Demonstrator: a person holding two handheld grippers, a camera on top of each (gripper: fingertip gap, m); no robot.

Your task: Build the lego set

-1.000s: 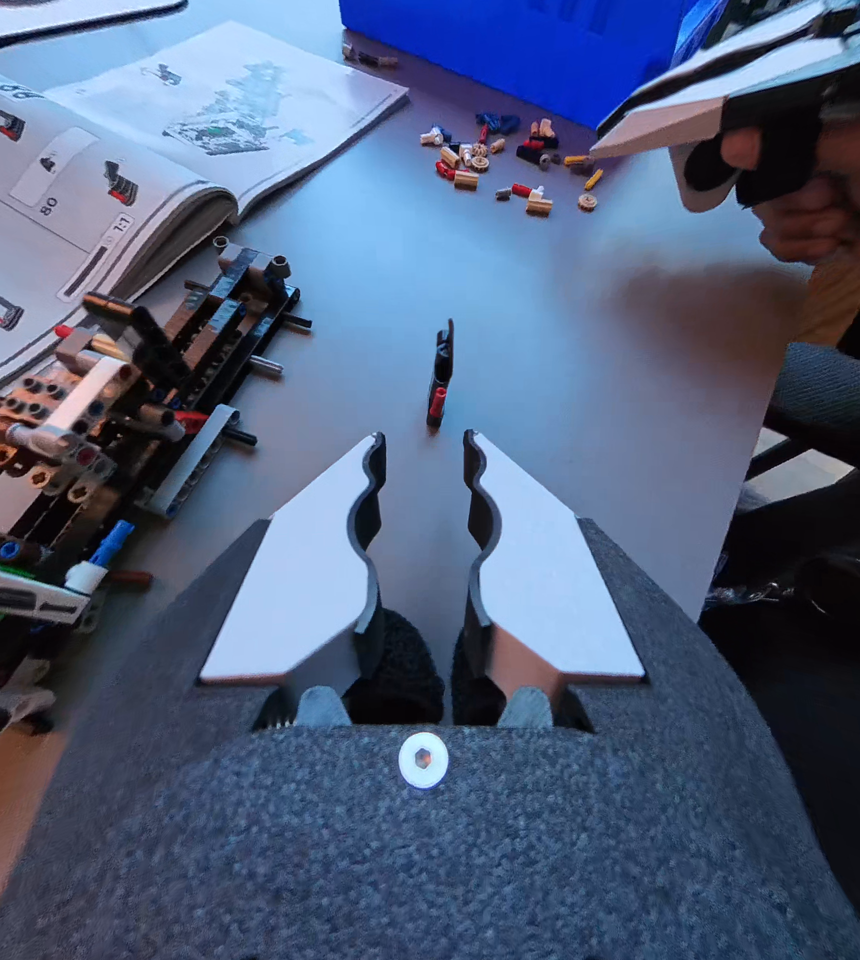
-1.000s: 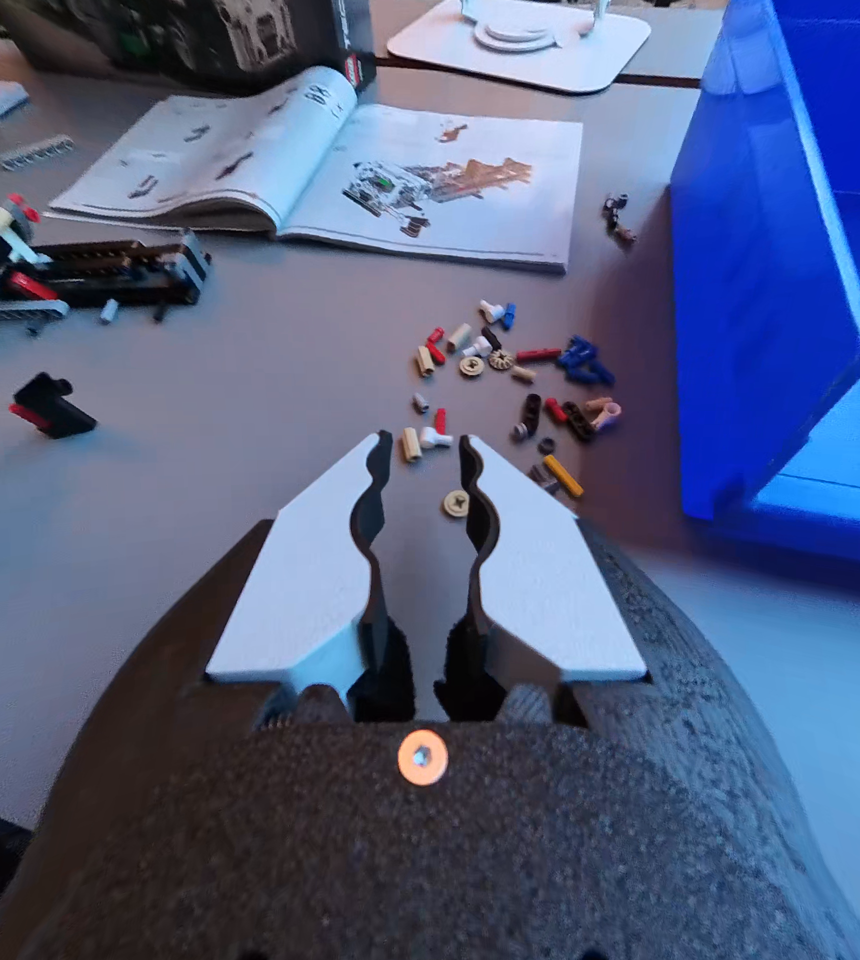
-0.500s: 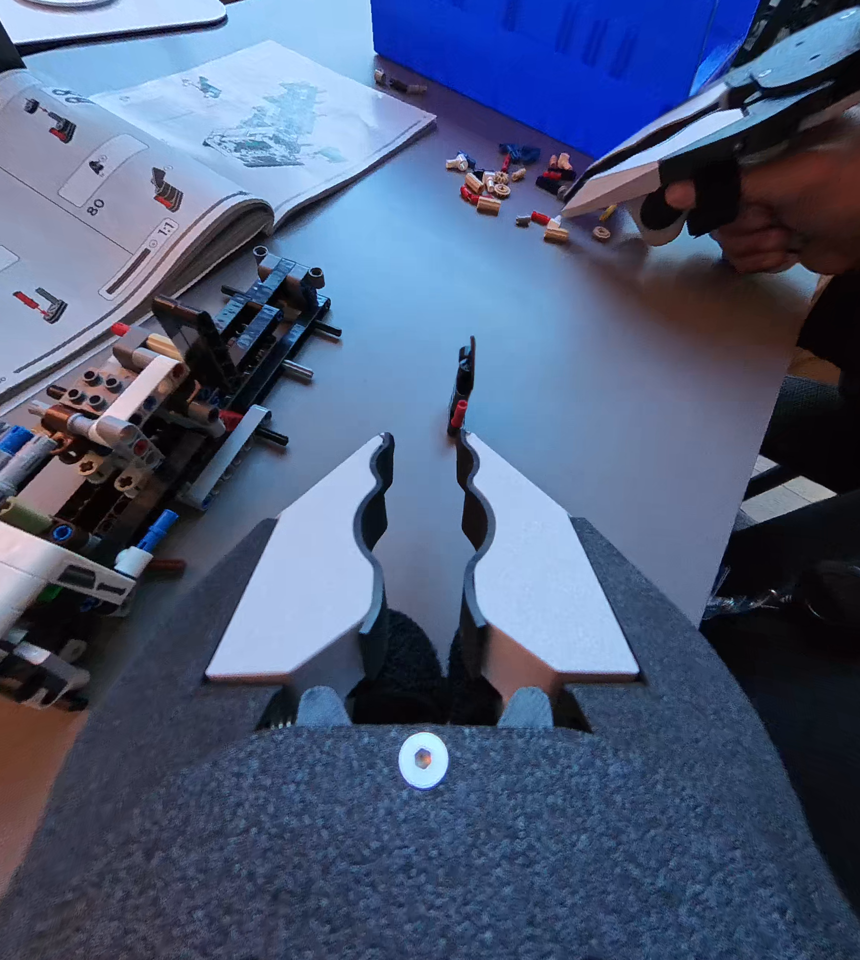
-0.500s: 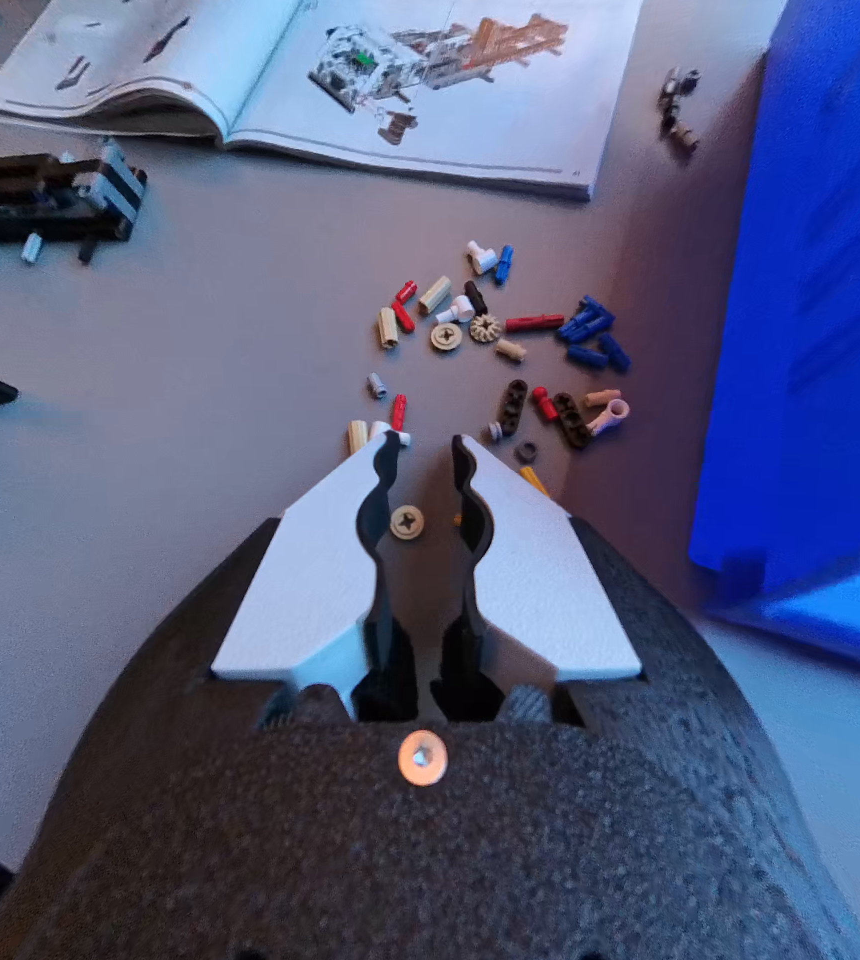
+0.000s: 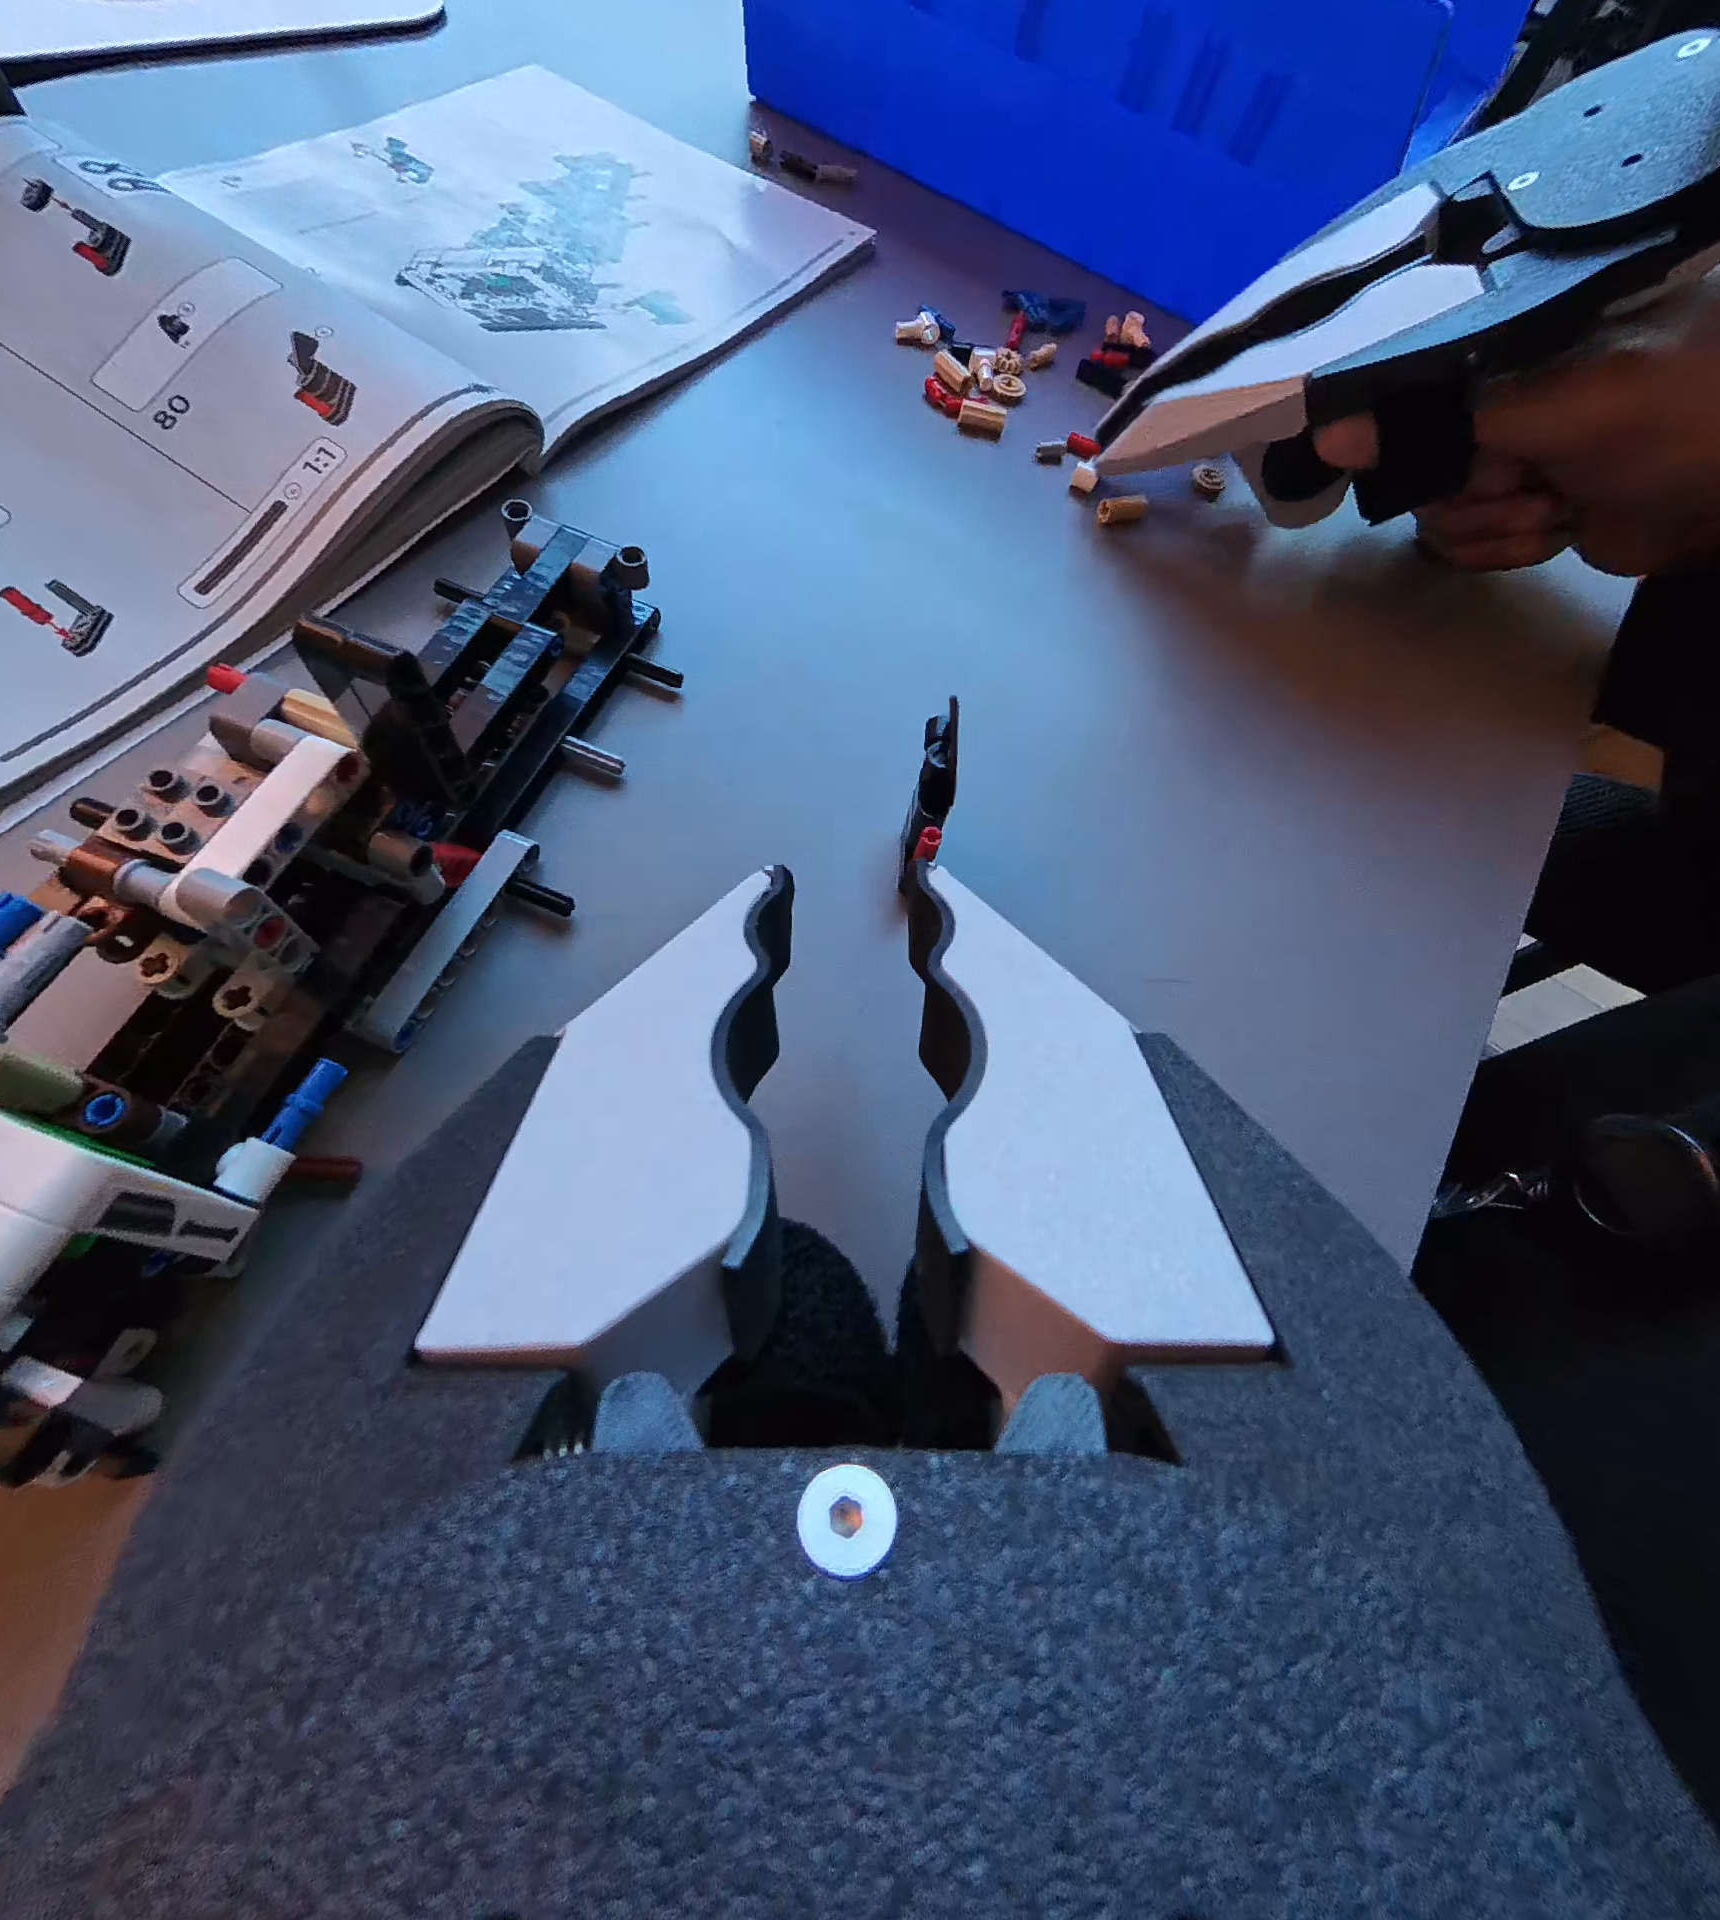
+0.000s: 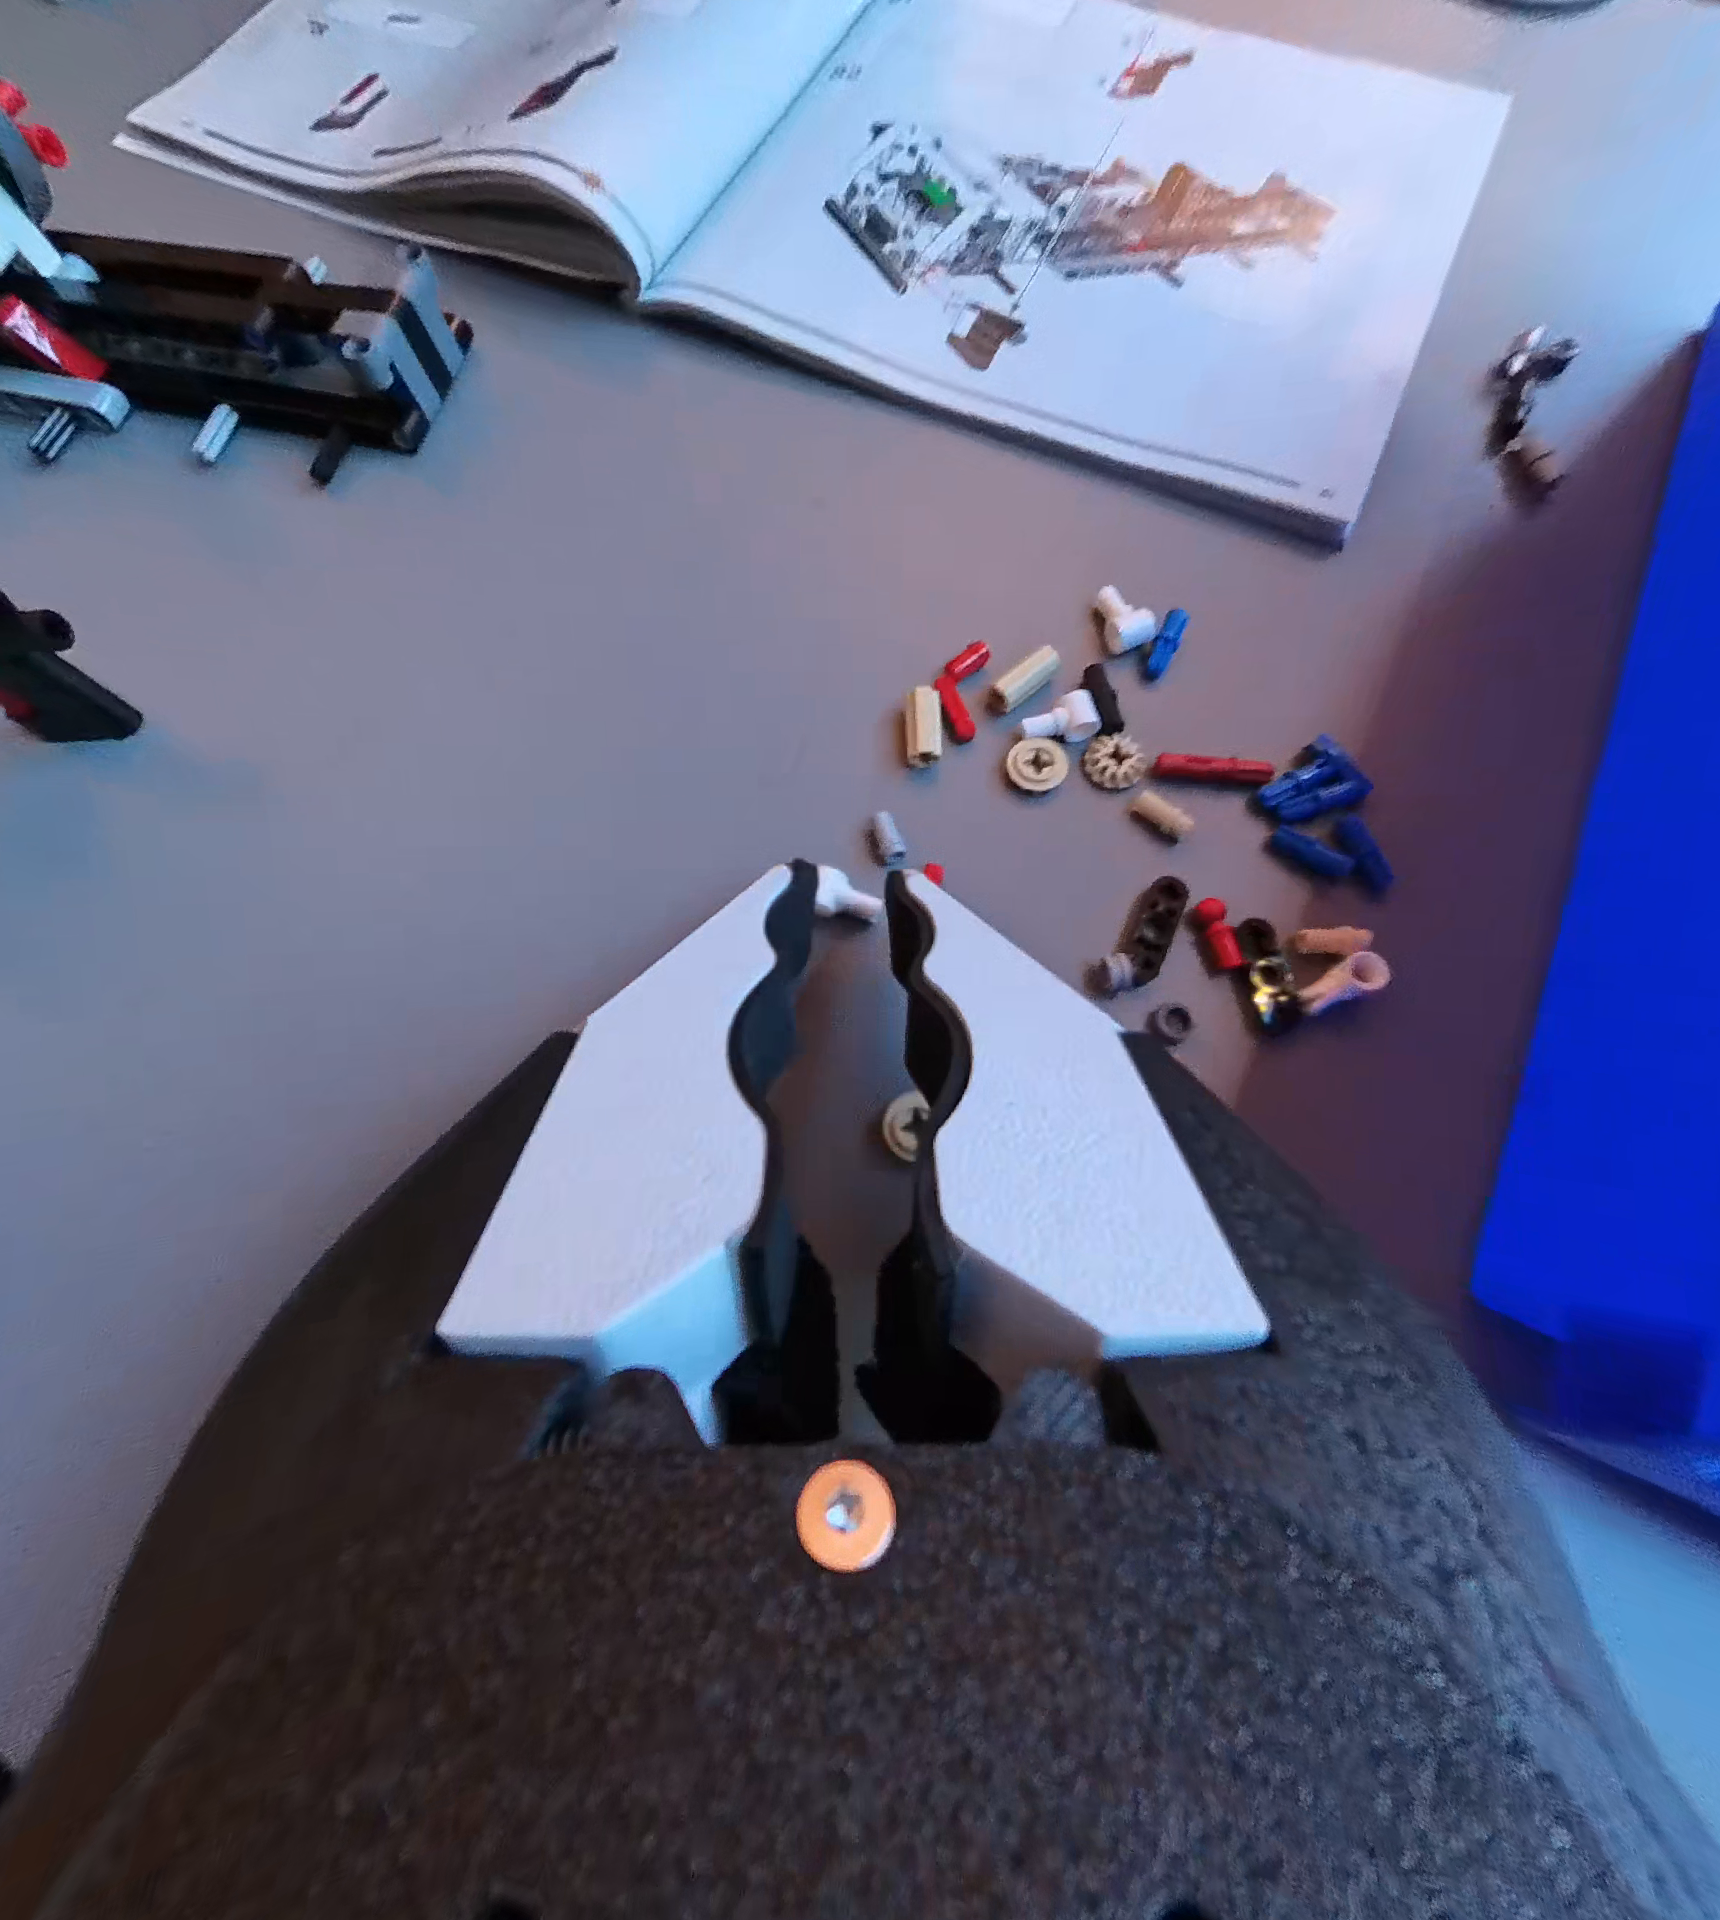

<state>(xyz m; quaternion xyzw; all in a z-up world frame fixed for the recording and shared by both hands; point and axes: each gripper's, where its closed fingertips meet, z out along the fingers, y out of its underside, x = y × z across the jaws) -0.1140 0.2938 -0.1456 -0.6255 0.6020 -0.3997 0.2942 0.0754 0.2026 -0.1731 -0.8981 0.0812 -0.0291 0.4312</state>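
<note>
My left gripper (image 5: 851,885) is open and empty, low over the grey table, with a small black-and-red piece (image 5: 934,790) just ahead of its right fingertip. The half-built model (image 5: 316,831) lies to its left. My right gripper (image 6: 845,883) has its jaws drawn in on a small white connector (image 6: 843,896) at the near edge of the loose-parts pile (image 6: 1147,748). It also shows in the left wrist view (image 5: 1095,462), tips down on the table. A tan round piece (image 6: 903,1127) lies under its fingers.
An open instruction booklet (image 5: 316,312) lies at the back, also in the right wrist view (image 6: 939,208). A blue bin (image 6: 1687,831) stands right of the pile. The black-and-red piece (image 6: 25,670) and the model (image 6: 160,332) lie far left. The table edge (image 5: 1521,935) runs on the right. The grippers' ends are close to 20 centimetres from one another. To the tan round piece (image 6: 903,1127): right tips about 5 centimetres, left tips about 25 centimetres. The left camera catches it too, in the left wrist view (image 5: 1211,482).
My right gripper came down and forward into the pile, and its jaws narrowed onto the white connector. My left gripper crept forward toward the black-and-red piece and stayed open.
</note>
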